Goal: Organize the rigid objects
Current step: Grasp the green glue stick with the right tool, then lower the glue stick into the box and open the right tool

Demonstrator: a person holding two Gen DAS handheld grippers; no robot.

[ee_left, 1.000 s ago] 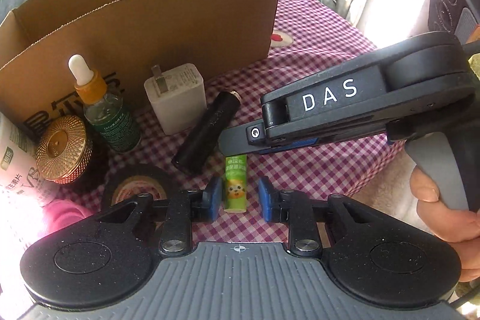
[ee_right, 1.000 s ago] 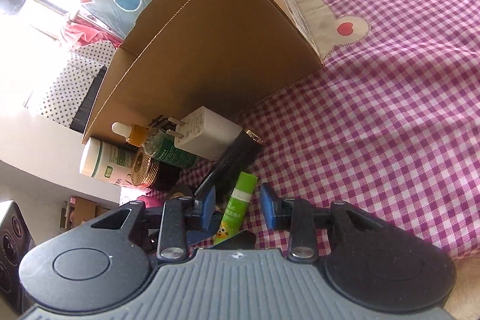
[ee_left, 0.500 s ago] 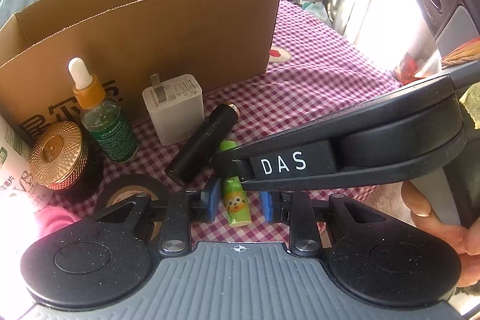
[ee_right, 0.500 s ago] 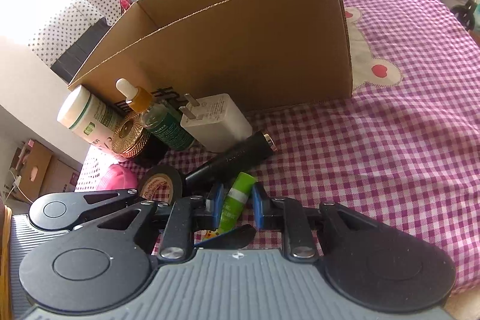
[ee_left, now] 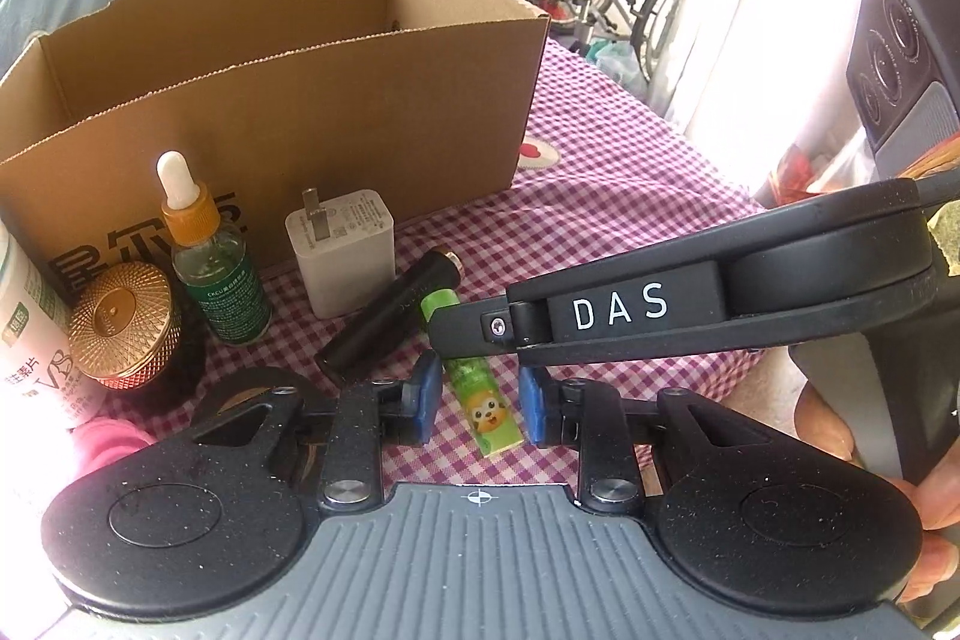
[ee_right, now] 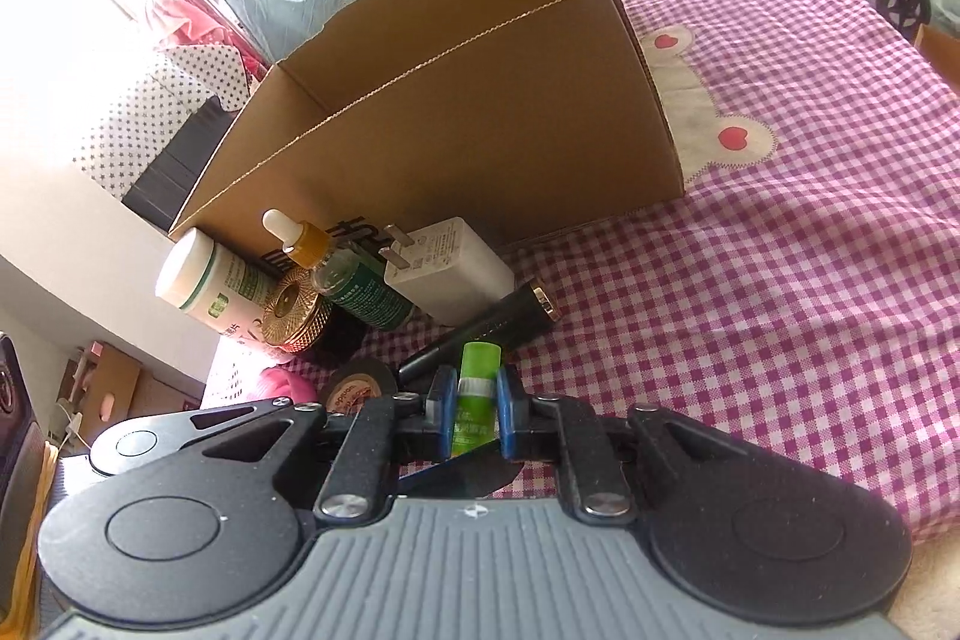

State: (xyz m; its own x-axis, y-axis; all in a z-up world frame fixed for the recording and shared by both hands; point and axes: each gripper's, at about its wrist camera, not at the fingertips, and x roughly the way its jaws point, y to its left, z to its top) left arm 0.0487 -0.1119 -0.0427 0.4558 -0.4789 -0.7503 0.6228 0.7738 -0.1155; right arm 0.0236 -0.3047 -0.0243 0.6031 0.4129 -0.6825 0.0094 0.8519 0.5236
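Closing in over the last second, the right gripper (ee_right: 470, 403) now has its blue pads (ee_right: 444, 409) pressed against both sides of the green glue stick (ee_right: 474, 400), where a second ago they stood apart around it. From the left wrist view the right gripper's black body marked DAS (ee_left: 618, 307) reaches in from the right and covers the middle of the stick, whose cartoon-printed end lies on the pink checked cloth (ee_right: 780, 280). The left gripper (ee_left: 477, 403) hangs just behind it, its jaws spread wide with the stick's lower end between them, touching neither pad. Just beside the stick lies a black tube with a gold end (ee_left: 390, 316), at a slant. Behind that stands a white wall charger (ee_left: 345, 250), prongs up. To its left stand a dropper bottle with a green label (ee_left: 210, 256), a jar with a gold lid (ee_left: 123, 319) and a white bottle (ee_right: 207, 283). A black tape roll (ee_right: 354, 382) lies near the left gripper. Behind them all stands the open cardboard box (ee_left: 300, 100), close to the charger
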